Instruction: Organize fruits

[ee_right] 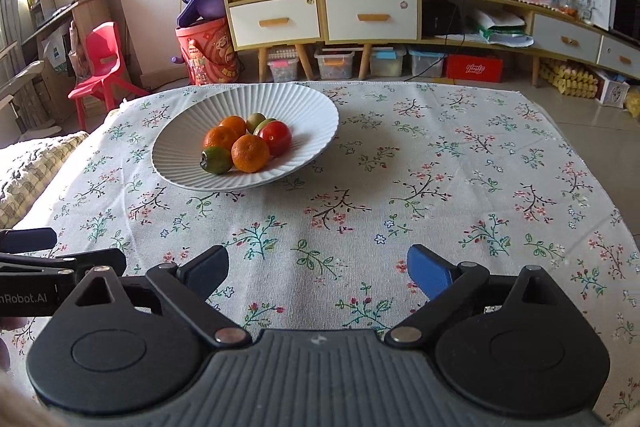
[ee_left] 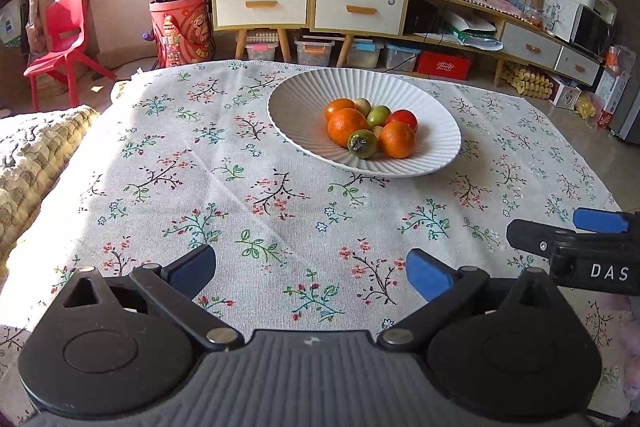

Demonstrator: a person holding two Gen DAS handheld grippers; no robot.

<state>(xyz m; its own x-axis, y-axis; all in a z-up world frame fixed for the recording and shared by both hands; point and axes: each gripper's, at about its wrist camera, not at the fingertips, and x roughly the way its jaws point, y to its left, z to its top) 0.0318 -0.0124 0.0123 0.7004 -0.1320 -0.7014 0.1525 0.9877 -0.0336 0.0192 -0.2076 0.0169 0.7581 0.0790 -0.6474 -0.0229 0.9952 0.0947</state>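
Observation:
A white ribbed plate (ee_left: 304,95) (ee_right: 184,139) stands on the floral tablecloth and holds several fruits: oranges (ee_left: 346,127) (ee_right: 250,153), a red tomato (ee_left: 404,119) (ee_right: 276,137) and green-red tomatoes (ee_left: 362,143) (ee_right: 216,159). My left gripper (ee_left: 310,273) is open and empty, low over the cloth, well short of the plate. My right gripper (ee_right: 316,269) is open and empty, near the table's front, with the plate ahead to its left. Each gripper shows at the edge of the other's view, the right one (ee_left: 576,231) and the left one (ee_right: 40,251).
The floral tablecloth (ee_left: 224,195) (ee_right: 440,187) covers the table. A quilted cushion (ee_left: 28,155) (ee_right: 32,167) lies at the left edge. Behind are a red chair (ee_left: 64,39), a red bucket (ee_left: 182,31) and wooden cabinets (ee_right: 320,15).

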